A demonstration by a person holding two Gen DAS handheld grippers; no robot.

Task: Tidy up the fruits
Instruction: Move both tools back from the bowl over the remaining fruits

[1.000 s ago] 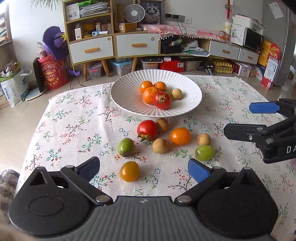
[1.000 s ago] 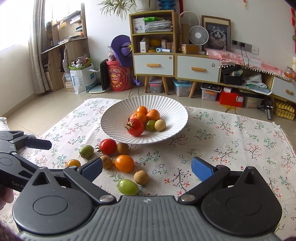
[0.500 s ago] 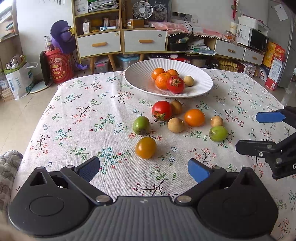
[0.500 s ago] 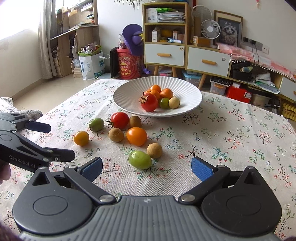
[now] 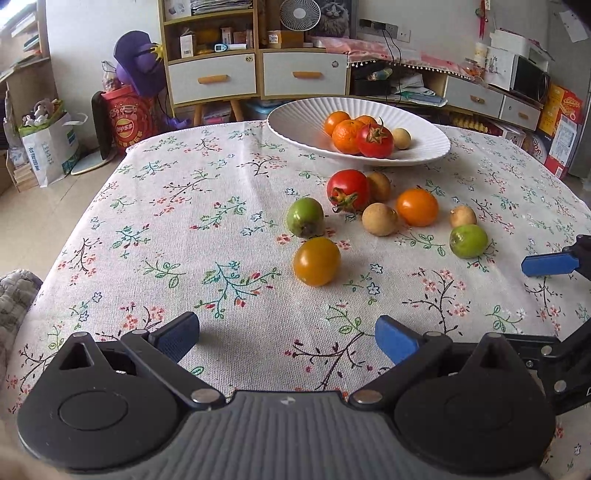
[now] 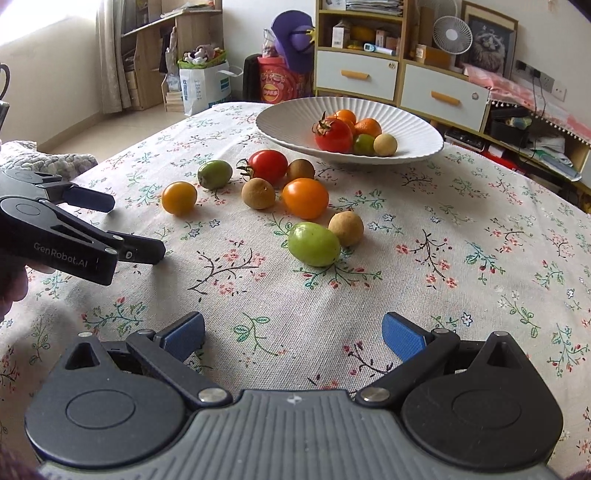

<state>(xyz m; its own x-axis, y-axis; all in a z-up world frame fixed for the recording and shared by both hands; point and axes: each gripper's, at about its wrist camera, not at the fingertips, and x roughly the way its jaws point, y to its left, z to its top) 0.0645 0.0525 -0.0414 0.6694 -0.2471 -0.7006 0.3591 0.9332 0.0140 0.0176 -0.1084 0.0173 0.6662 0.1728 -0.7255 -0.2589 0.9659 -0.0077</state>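
Fruit lies in two groups on a table covered by a flowered cloth (image 5: 207, 229). Loose on the cloth sit a yellow tomato (image 5: 316, 261), a dull green fruit (image 5: 305, 217) just behind it, a red tomato (image 5: 348, 190) with its green stalk, an orange tomato (image 5: 417, 207), a bright green fruit (image 6: 314, 243) and several small brown round fruits, one of them (image 6: 346, 228) touching the bright green one. Beyond these stands a white ribbed plate (image 5: 295, 122) holding oranges, a second red tomato (image 5: 375, 140), a small pale round fruit (image 5: 401, 138) and, seen from the right wrist view, a small green fruit (image 6: 364, 144). The left gripper (image 5: 286, 334) hovers low over the near part of the cloth, its blue-padded fingers spread wide with nothing between them, the yellow tomato lying ahead of it. The right gripper (image 6: 293, 334) is likewise wide open and empty, with the bright green fruit ahead of it. Behind the table are white drawers with orange handles (image 6: 354, 75), a small fan (image 6: 452, 35) and a white paper bag (image 6: 201, 86).
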